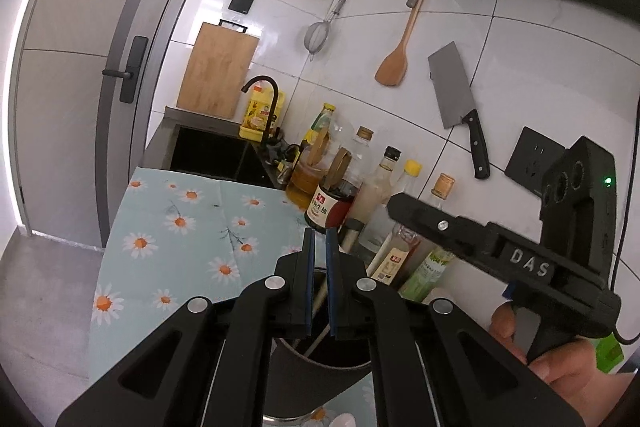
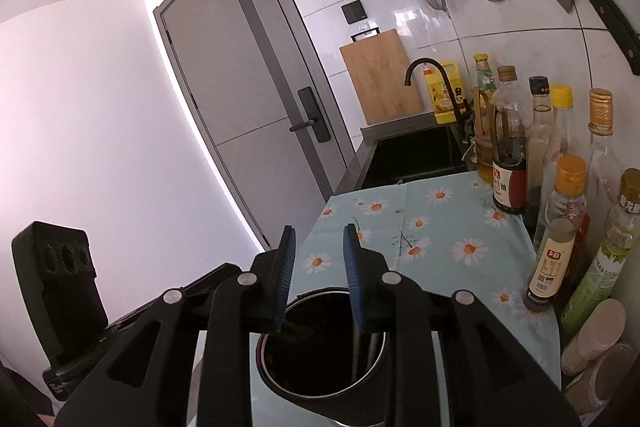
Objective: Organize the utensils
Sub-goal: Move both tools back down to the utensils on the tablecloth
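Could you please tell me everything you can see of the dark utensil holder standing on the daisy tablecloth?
The utensil holder is a round, upright container with a dark outer wall and a shiny metal rim. Its mouth is open and the inside looks dark. Slim metal utensil handles stand inside, leaning against the right of the rim. It stands on the tablecloth near the front edge, left of the bottles. Both grippers hang just above its mouth; I cannot tell whether either touches it.

Holder [image 2: 320, 363] on the daisy cloth [image 2: 440, 227], with utensils [image 2: 366, 351] standing in it against the right wall. Bottles [image 2: 508, 147] lined along the cloth's right edge. Sink [image 2: 416, 155] beyond the cloth, cutting board [image 2: 380, 79] leaning behind it. Cleaver [image 1: 452, 87] and spatula [image 1: 394, 63] hung above the bottles.
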Demonstrator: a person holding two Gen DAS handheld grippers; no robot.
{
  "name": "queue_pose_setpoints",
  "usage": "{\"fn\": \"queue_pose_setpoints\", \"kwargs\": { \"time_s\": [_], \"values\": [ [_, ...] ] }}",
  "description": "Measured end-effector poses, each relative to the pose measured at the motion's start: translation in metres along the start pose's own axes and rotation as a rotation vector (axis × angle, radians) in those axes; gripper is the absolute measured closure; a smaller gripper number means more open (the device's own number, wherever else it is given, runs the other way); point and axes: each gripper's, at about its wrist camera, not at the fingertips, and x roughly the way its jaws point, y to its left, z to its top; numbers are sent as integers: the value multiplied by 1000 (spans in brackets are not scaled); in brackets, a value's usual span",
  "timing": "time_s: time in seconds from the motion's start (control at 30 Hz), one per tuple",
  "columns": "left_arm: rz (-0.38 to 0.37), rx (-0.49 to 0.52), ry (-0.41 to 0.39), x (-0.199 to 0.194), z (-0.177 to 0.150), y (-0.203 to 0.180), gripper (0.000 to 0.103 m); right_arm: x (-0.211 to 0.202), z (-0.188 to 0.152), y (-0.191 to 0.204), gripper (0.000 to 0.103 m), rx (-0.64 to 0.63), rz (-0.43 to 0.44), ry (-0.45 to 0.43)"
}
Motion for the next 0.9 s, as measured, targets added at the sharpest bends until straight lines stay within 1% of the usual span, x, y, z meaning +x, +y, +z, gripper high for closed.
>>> {"fn": "queue_pose_setpoints", "kwargs": {
  "time_s": [0.17,0.23,0.3,0.47,0.57,0.67,0.83,0.9],
  "values": [
    [5,-9,10,-11,0,0,98,-15,2,8,77,-40,-17,-14],
    [16,-19,12,-17,0,1,82,-23,3,10,77,-41,-16,-16],
    [20,-37,2,-32,-1,1,82,-32,2,13,77,-50,-13,-17],
    [7,-114,32,-67,-19,6,82,-58,-4,14,73,-93,-23,10],
    [-26,-204,65,-87,-39,11,82,-76,-10,15,71,-113,-20,20],
    [-33,-265,94,-100,-58,14,82,-88,-14,16,68,-115,1,29],
    [-39,-341,150,-113,-88,14,82,-101,-29,23,68,-126,38,71],
    [-34,-363,179,-116,-102,14,82,-102,-37,24,68,-121,57,101]
  ]
}}
